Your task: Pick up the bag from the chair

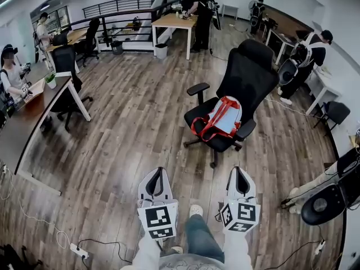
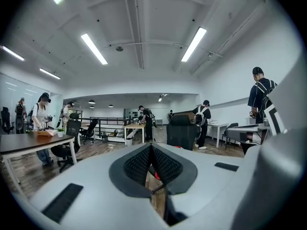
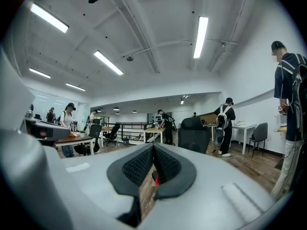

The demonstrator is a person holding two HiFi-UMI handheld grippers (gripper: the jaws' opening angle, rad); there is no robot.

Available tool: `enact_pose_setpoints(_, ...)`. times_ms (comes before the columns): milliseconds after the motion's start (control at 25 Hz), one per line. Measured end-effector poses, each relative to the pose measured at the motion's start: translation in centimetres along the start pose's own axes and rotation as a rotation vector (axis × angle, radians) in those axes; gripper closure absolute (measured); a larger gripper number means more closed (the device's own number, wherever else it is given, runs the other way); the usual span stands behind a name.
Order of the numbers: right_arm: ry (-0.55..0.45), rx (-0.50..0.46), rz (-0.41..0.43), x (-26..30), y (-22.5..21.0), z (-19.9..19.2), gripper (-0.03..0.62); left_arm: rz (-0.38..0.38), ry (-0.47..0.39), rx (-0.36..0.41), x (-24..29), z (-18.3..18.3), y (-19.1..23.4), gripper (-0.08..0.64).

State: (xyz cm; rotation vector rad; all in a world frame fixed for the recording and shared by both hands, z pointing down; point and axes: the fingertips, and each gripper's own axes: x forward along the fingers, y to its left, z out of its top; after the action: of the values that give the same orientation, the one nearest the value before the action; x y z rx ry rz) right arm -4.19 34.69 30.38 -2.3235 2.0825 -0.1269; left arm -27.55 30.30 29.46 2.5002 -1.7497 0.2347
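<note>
Bag (image 1: 223,117) on chair (image 1: 251,71) seat, not picked up.
Red-and-white bag at 1 o'clock, well apart from both grippers; left gripper (image 1: 156,172) and right gripper (image 1: 239,171) closed, empty (tips meet, nothing between).

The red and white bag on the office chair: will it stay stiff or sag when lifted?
Probably floppy: the bag lies slumped flat on the office chair, its red straps loose. It looks thin, so likely light. The chair stands on casters and may roll if tugged.
</note>
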Motion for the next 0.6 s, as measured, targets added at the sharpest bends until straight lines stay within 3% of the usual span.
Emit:
enact_pose_setpoints(400, -0.015, 0.01, 0.046, 16.5, -7.1, 2.8, 0.581, 0.038, -0.021, 0.008, 15.8, 4.7, -3.1, 0.554)
enact_pose_setpoints(600, -0.003, 0.025, 0.044, 22.0, -10.5, 3.1, 0.581, 0.043, -0.021, 0.012, 21.7, 6.0, -4.8, 0.554)
